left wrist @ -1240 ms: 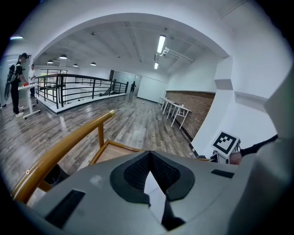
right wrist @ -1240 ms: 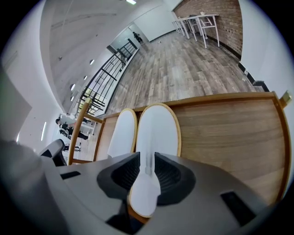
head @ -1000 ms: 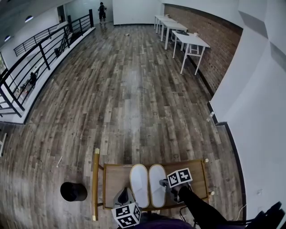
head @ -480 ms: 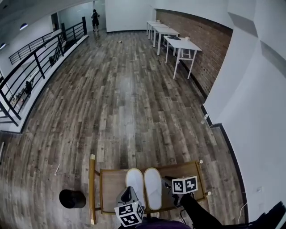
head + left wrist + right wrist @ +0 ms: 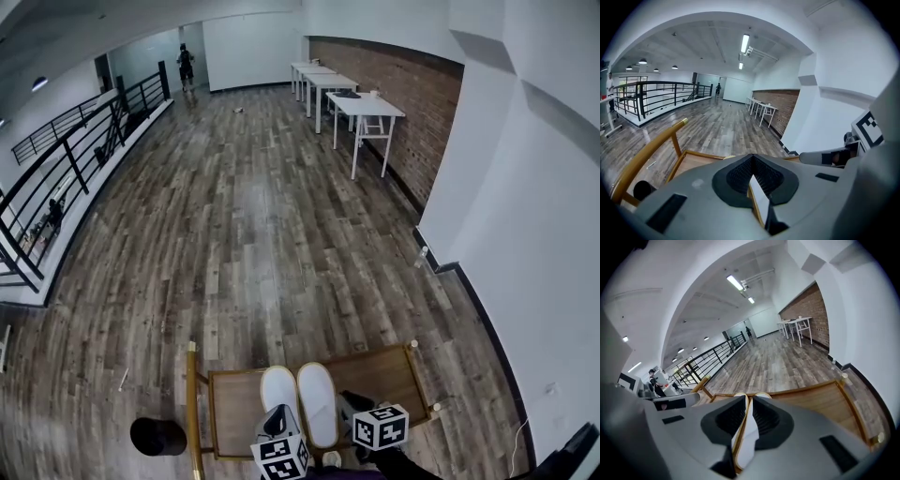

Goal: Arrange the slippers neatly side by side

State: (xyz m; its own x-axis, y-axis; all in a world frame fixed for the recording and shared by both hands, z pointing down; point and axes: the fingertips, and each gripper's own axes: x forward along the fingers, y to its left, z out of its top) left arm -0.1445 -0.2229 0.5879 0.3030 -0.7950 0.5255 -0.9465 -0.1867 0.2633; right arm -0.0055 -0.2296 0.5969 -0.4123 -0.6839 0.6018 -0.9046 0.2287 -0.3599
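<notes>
Currently both white slippers [image 5: 317, 403] lie flat on the low wooden table [image 5: 386, 373], side by side, long edges touching, toes pointing away from the person. Left gripper [image 5: 751, 159]: jaws pressed together, nothing between them, only a thin slit lower down showing slipper and table edge beneath. Right gripper [image 5: 749, 398]: jaws clenched too, not grasping anything, slipper toes visible just past the tips. In the head view both grippers hover at the near end of the slippers, left one by the heels, right one just beside the right-hand slipper, not touching. Black round object [image 5: 157, 436] on the wood floor [image 5: 253, 225] near the table's left side. White tables [image 5: 361, 108] far off along the brick wall [image 5: 412, 103].
</notes>
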